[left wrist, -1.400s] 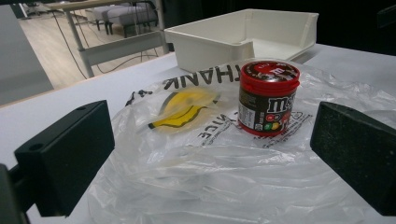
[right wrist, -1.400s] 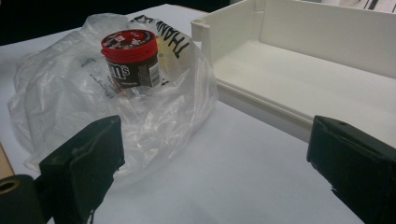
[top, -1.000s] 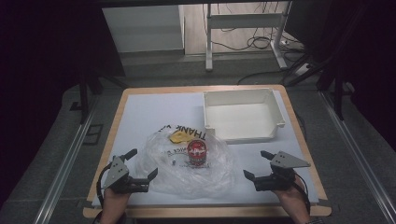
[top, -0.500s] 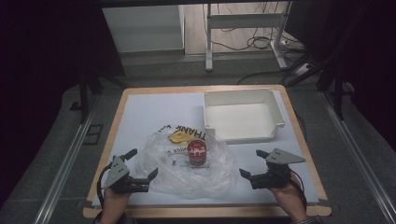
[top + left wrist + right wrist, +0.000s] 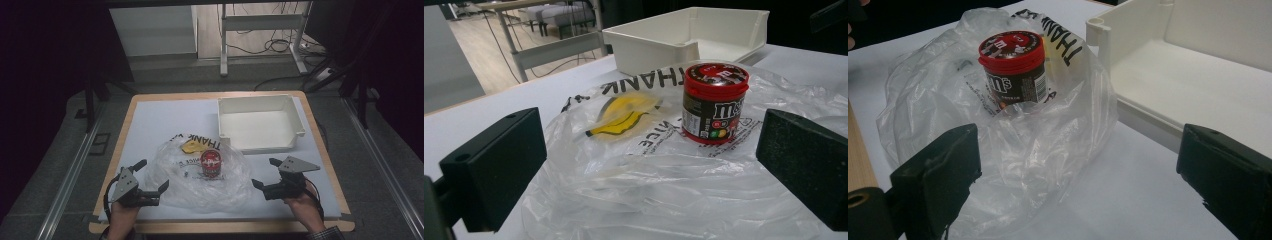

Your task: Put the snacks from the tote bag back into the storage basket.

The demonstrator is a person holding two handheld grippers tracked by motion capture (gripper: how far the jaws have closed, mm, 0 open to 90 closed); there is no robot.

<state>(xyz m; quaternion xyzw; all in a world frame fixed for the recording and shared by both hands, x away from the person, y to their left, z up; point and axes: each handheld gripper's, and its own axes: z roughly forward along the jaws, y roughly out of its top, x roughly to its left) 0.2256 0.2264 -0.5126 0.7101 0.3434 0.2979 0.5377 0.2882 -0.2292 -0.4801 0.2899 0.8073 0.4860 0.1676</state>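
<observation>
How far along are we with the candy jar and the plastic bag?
Done: the red-lidded candy jar stands upright on the clear plastic bag with black lettering. In hand: nothing; the left hand-held gripper and right hand-held gripper flank the bag, jaws open. Left: grasping the bag or jar; the white plastic bin holds nothing.
</observation>
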